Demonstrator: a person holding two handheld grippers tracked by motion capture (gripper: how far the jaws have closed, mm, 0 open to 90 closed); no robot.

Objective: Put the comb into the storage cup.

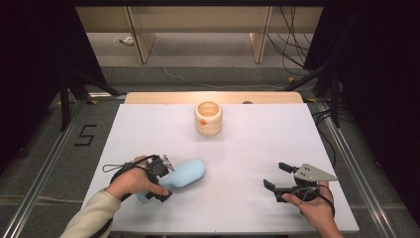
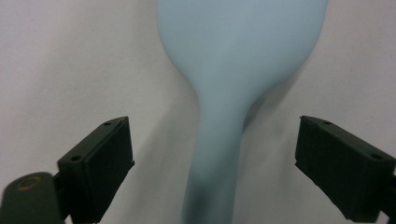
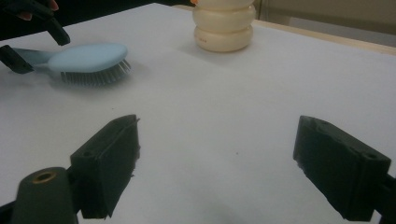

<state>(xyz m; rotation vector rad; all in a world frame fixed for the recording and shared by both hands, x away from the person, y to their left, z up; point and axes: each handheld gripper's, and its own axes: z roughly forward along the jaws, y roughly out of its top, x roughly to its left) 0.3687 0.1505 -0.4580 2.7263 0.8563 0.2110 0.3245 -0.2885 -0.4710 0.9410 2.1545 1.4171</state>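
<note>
Though unclamped — hairbrush [image 1: 184, 174] mid-table [image 1: 247, 148]

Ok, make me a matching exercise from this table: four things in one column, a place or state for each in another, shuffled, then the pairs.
Things
1. hairbrush
2. ridged cup
3. left gripper
4. right gripper

Places or states
A. open over bare table, near the right edge
B. upright at the far middle of the table
C. open, jaws either side of a light blue handle
D. lying bristles down at the near left

Pairs: 1-D, 2-B, 3-C, 4-A
</note>
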